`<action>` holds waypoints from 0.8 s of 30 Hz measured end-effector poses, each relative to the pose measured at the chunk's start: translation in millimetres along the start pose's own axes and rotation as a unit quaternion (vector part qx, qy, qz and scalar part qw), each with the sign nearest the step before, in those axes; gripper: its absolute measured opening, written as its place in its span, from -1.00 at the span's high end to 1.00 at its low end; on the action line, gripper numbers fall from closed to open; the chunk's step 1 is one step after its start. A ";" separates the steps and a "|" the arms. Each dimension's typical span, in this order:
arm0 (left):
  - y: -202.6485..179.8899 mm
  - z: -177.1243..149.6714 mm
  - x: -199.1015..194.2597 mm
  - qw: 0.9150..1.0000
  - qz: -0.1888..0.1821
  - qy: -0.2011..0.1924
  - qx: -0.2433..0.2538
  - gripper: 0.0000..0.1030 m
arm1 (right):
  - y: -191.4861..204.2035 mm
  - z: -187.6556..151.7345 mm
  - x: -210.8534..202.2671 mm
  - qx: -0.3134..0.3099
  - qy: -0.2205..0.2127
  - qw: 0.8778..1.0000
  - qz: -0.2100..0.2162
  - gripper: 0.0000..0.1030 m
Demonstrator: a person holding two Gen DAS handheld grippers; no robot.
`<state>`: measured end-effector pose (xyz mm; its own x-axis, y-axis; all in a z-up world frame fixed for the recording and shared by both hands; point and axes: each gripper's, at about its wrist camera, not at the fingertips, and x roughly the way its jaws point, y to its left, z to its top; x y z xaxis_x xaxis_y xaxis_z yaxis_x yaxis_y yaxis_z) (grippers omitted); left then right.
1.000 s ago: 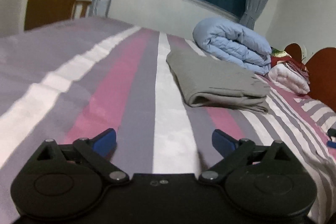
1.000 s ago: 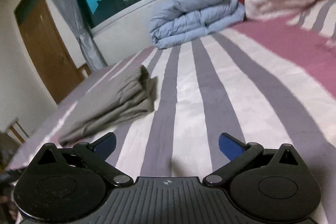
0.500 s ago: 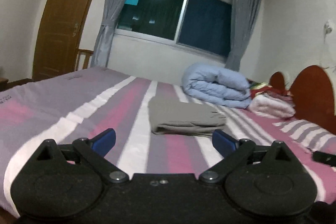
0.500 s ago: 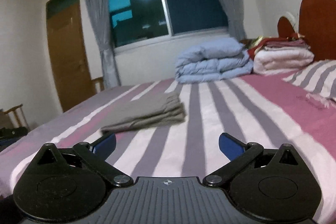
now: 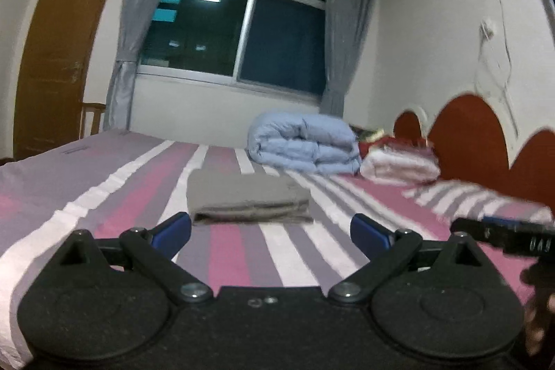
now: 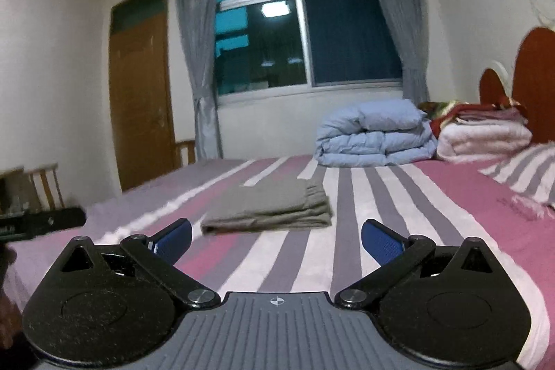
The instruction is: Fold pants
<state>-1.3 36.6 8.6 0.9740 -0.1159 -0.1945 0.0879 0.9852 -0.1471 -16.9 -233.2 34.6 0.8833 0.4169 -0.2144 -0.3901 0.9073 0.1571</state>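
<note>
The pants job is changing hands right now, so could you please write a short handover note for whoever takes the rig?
Left gripper: open, empty, above the striped bed.
Right gripper: open, empty, also clear of the fabric.
Grey pants: a flat, layered rectangle mid-bed, in front of the rolled blue duvet; neither gripper touches them.
Done: the folding looks complete.
Left: probably nothing, perhaps a check that the edges lie tidy.

Folded pants mid-bed, quilt behind them, blanket stack to its right.
</note>
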 end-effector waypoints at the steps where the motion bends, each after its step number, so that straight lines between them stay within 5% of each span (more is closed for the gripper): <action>1: -1.8 -10.1 4.4 1.000 0.003 0.012 0.001 -0.79 | -0.5 -6.0 5.7 0.008 0.012 1.000 0.006 -1.00; 4: -8.1 -17.4 9.0 1.000 -0.001 0.017 0.008 -0.80 | -2.6 -18.2 20.0 0.015 0.046 0.999 -0.004 -1.00; 24: -7.0 -22.7 8.2 1.000 0.011 0.019 0.005 -0.80 | 2.5 -27.6 21.7 -0.014 0.050 0.999 0.006 -1.00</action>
<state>1.3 25.8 -14.0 0.9674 -0.0978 -0.2338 0.0681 0.9889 -0.1320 -5.9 -220.3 3.7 0.8493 0.4291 -0.3075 -0.4079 0.9032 0.1338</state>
